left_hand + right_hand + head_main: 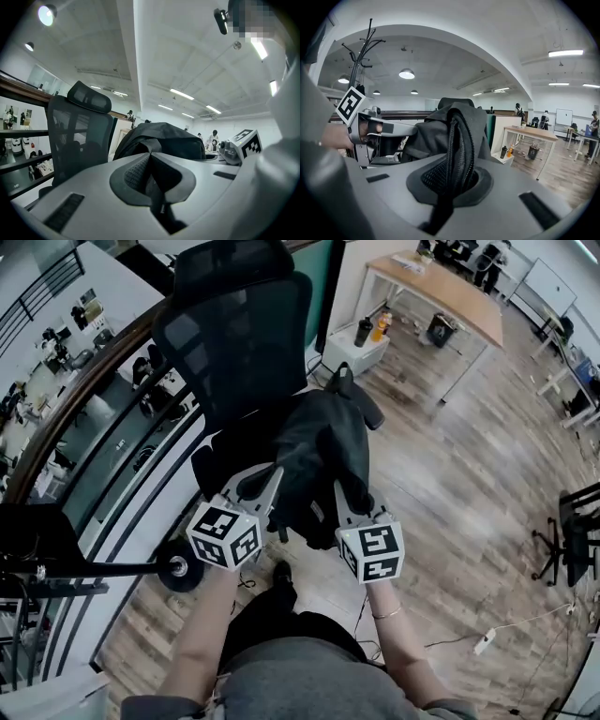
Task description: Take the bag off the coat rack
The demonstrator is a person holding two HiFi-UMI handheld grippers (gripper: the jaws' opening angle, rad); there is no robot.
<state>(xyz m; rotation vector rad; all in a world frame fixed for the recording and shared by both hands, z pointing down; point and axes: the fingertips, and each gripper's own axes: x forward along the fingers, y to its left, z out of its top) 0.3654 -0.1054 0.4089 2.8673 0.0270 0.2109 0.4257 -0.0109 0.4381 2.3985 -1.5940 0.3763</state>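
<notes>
In the head view the bag [323,446] covers the chair [234,334] seat and buries the jaw tips of the left gripper [265,486] and right gripper [345,502]. In the right gripper view the rack [360,54] shows only its top hooks. The cube [350,105] hides its lower pole. Distant people [519,111] are too small to make out.

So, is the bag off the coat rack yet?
Looks done: the black fabric bag is away from the thin black coat rack. In hand: the left gripper and right gripper are shut on its straps. Left: probably just setting it down.
</notes>
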